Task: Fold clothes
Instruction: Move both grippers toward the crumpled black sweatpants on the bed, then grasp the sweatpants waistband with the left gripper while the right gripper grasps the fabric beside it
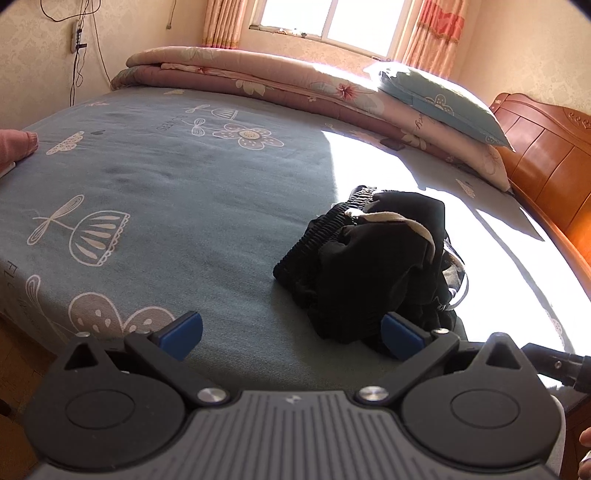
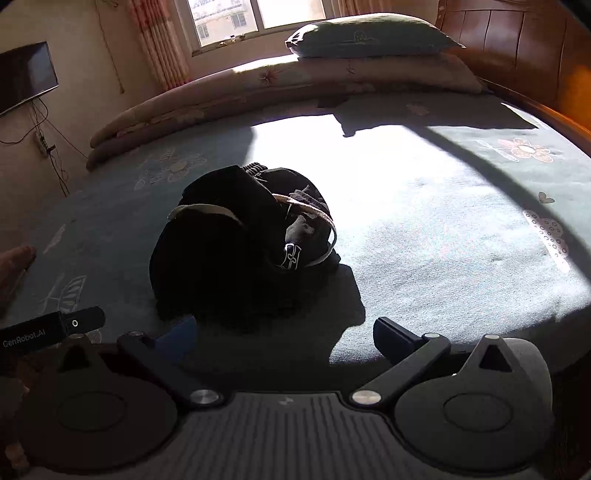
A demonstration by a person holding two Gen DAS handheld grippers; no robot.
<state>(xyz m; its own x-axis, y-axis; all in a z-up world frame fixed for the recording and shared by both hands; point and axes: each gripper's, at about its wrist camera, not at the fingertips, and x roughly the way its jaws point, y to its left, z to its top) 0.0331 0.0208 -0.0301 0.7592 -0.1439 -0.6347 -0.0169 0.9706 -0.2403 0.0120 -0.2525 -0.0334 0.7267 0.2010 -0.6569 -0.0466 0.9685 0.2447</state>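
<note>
A crumpled black garment (image 1: 373, 269) lay in a heap on a bed (image 1: 177, 192) covered by a blue-grey sheet printed with white flowers, at the edge of a bright patch of sunlight. Its ribbed waistband faced the left wrist camera, and a pale drawstring looped across the top of the pile.

The left gripper (image 1: 291, 334) hovered low over the sheet at the near edge of the bed, its jaws spread wide and empty. Its right blue pad (image 1: 400, 334) sat just beside the near edge of the garment; whether it touched the cloth could not be told. Its left pad was over bare sheet.

The right gripper (image 2: 286, 338) was likewise released and held nothing. From its camera the garment (image 2: 240, 243) lay just ahead and a little to the left, casting a dark shadow toward the fingers. The tip of the other tool, marked "GenRobot.AI", showed at the left edge of that view.

A folded floral quilt (image 1: 251, 77) ran along the far side of the bed, with a blue pillow (image 1: 443, 103) stacked on top near a wooden headboard (image 1: 546, 162). A window (image 1: 332, 18) with pink curtains stood behind, and a wall-mounted screen (image 2: 26, 75) hung in the right camera's view. A pink sleeve (image 1: 16, 146) rested at the left edge of the bed.
</note>
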